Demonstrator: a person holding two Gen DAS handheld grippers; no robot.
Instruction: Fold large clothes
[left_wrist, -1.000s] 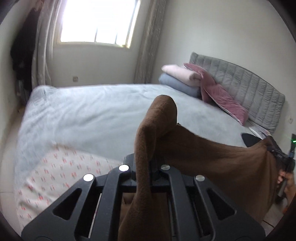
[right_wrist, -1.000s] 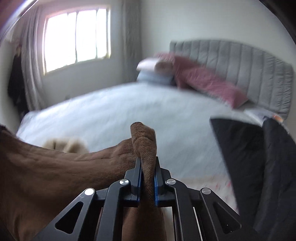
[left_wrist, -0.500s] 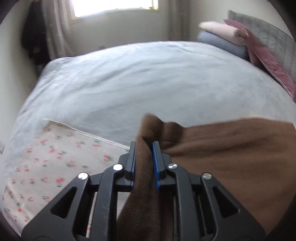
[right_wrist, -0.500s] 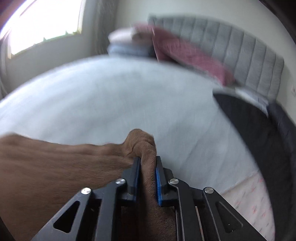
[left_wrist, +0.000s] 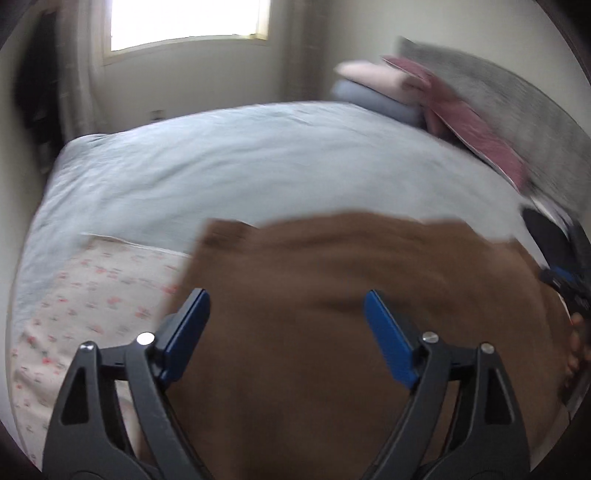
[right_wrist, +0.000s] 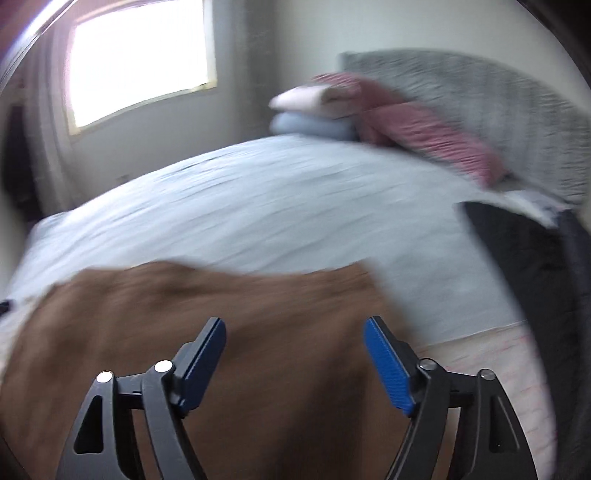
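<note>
1. A wide bed covered by a pale blue quilt (left_wrist: 258, 158) is seen, with a grey padded headboard (right_wrist: 480, 107) at its far right edge.
2. A brown fleece garment (left_wrist: 351, 314) is spread flat at the bed's near edge.
3. Folded pink and blue blankets (right_wrist: 314, 110) are stacked by the headboard.
4. The left gripper (left_wrist: 286, 317) is held with jaws wide, gripping nothing.
5. The right gripper (right_wrist: 295, 345) is likewise spread wide above the garment.

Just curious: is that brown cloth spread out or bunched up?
Spread out: the brown fleecy garment lies as a broad flat sheet on the bed.
</note>
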